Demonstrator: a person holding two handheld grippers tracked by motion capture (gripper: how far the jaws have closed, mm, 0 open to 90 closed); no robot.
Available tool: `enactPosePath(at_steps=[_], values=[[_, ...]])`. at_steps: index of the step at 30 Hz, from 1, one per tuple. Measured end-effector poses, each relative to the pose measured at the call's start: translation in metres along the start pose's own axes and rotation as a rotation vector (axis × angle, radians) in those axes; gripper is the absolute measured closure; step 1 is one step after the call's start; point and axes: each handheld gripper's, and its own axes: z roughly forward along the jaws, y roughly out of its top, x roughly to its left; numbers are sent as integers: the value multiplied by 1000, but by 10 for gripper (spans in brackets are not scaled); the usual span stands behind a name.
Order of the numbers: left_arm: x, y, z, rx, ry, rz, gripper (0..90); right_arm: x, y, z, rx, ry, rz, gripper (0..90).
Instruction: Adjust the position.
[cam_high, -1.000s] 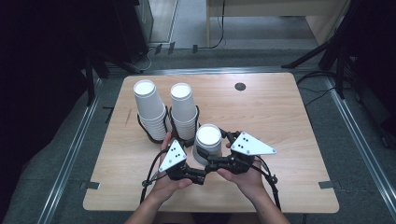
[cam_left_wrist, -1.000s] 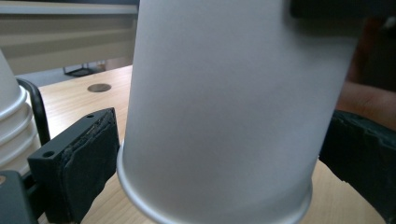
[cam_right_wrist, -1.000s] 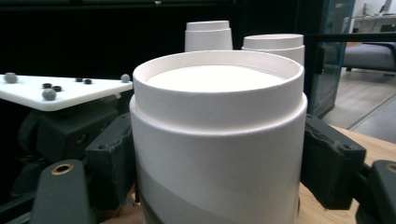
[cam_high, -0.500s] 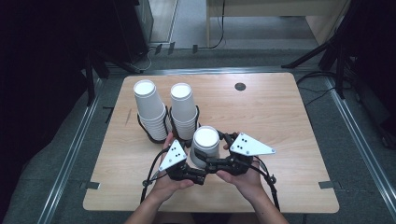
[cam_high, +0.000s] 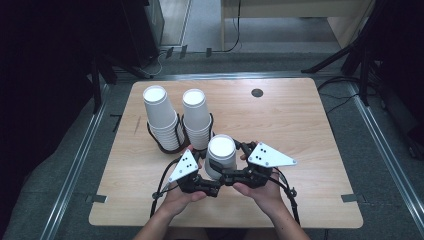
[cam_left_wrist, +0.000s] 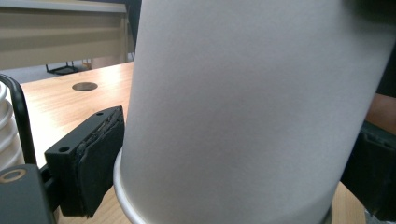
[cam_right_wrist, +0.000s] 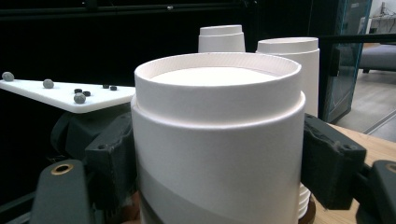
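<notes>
The desk (cam_high: 300, 130) spreads out pale and woody, and at its left stand two tall stacks of upturned paper cups (cam_high: 159, 117), each ringed by a black wire holder (cam_high: 165, 145). Just in front of them, at the near middle of the desk, sits the piece in play: an upside-down white cup (cam_high: 220, 156), base facing up, seemingly the top of a short nested stack. The left tongs (cam_high: 202, 161) press in from one side, their black pad flat against the cup wall in the left gripper view (cam_left_wrist: 100, 163). The right tongs (cam_high: 241, 155) squeeze from the other side, and the right gripper view shows dark pads tight on both flanks of the cup (cam_right_wrist: 217, 140), so both pairs are clamped on it. Now the danger, as I read it: thin paper under two grips can buckle, and if both hands pull unevenly the cup may crumple or pop free. Lift crooked, and the cups nested beneath could ride up with it; swing left, and those neighbouring stacks are near enough to get knocked.
</notes>
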Motion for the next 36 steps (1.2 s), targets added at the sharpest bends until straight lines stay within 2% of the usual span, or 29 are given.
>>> enactPosePath(at_steps=[5,17,21,36], values=[[0,0,0,0,-4,1,51,0,0,0,3,3,-10,221],[0,0,0,1,-14,3,65,-2,1,-1,11,12,9,202],[0,0,-1,5,-24,14,67,-4,2,-2,15,3,14,136],[0,0,-2,18,-34,32,72,-4,7,-5,22,-5,-14,78]])
